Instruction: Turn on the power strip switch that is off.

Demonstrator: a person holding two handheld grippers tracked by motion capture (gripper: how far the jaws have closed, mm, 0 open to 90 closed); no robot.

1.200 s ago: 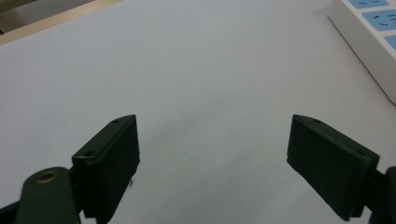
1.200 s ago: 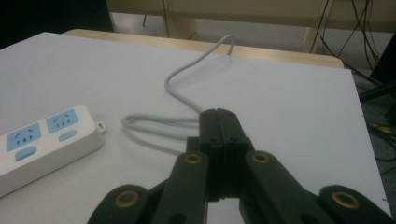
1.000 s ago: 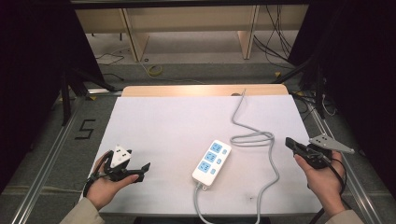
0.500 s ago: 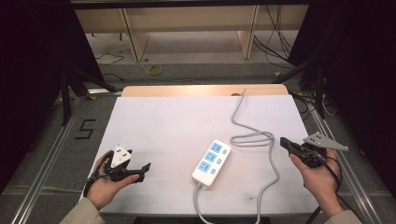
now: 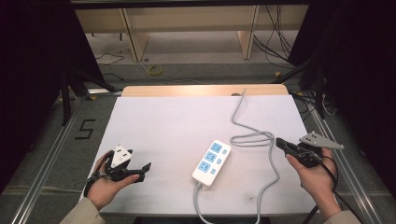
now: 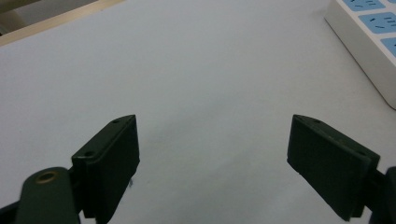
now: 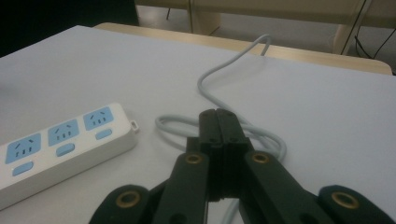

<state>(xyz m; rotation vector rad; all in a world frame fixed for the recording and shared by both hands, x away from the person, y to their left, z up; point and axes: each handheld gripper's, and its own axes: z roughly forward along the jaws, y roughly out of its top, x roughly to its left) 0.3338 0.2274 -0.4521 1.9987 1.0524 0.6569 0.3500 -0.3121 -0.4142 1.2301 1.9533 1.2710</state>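
right gripper (image 5: pixel 281 143) has crept in toward the grey cable (image 5: pixel 254 138) since a second ago, jaws pressed together on nothing. left gripper (image 5: pixel 145 168) hasn't budged, jaws spread wide and empty over the white table (image 5: pixel 177 126). power strip (image 5: pixel 212 163) lies flat between them, mid-table.

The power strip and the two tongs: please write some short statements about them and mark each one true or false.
1. The left tongs are open with nothing between them. True.
2. The right tongs are wide open. False: their jaws are pressed together, holding nothing.
3. The power strip has three blue sockets. True.
4. The right tongs grip the grey cable. False: they point toward its loop and hold nothing.
5. The power strip lies on the floor. False: it lies on the white table.
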